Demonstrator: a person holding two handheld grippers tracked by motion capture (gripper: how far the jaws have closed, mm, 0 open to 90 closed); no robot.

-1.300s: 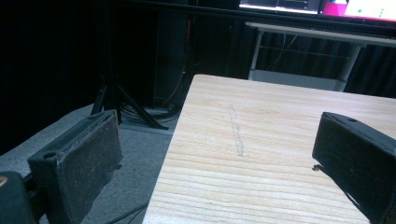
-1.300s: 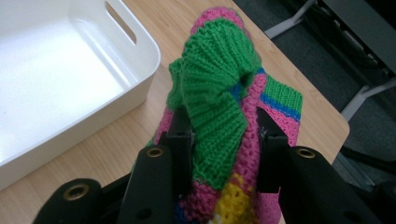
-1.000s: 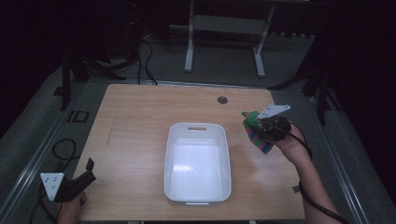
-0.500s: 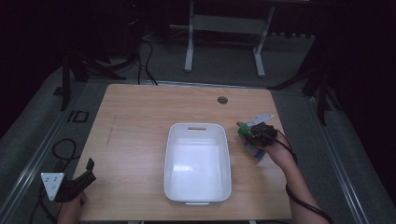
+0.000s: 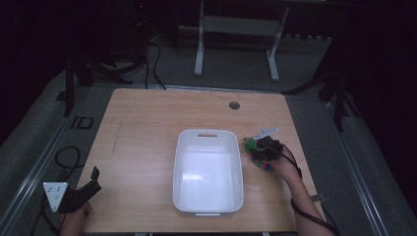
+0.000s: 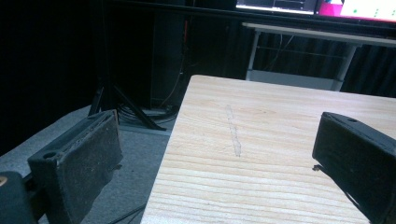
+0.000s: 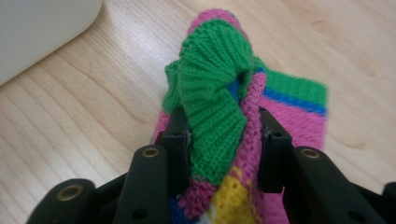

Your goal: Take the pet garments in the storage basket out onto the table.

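**Knitted sock in the right gripper, low beside the white bin**

High view: the right gripper (image 5: 264,146) sits right of centre in the frame, low over the wooden counter (image 5: 142,128), with a striped knitted sock (image 5: 259,158) bunched at its tip. The sock lies just beside the right wall of the white plastic bin (image 5: 208,172), outside it. The left gripper (image 5: 81,189) is at the lower left of the frame, at the counter's near left corner, well apart from the bin.

Left gripper view: its 2 black fingers (image 6: 86,158) stand wide apart with nothing between them; the bare counter fills the gap, its left edge running down the middle of the frame.

Right gripper view: the 2 fingers (image 7: 177,140) press on the sock (image 7: 219,107) from both sides, its green cuff folded up between them; they have just been easing apart slightly, the sock between them. Pink, blue and yellow stripes spread onto the counter beyond, and the bin's corner (image 7: 42,28) shows at the upper left.
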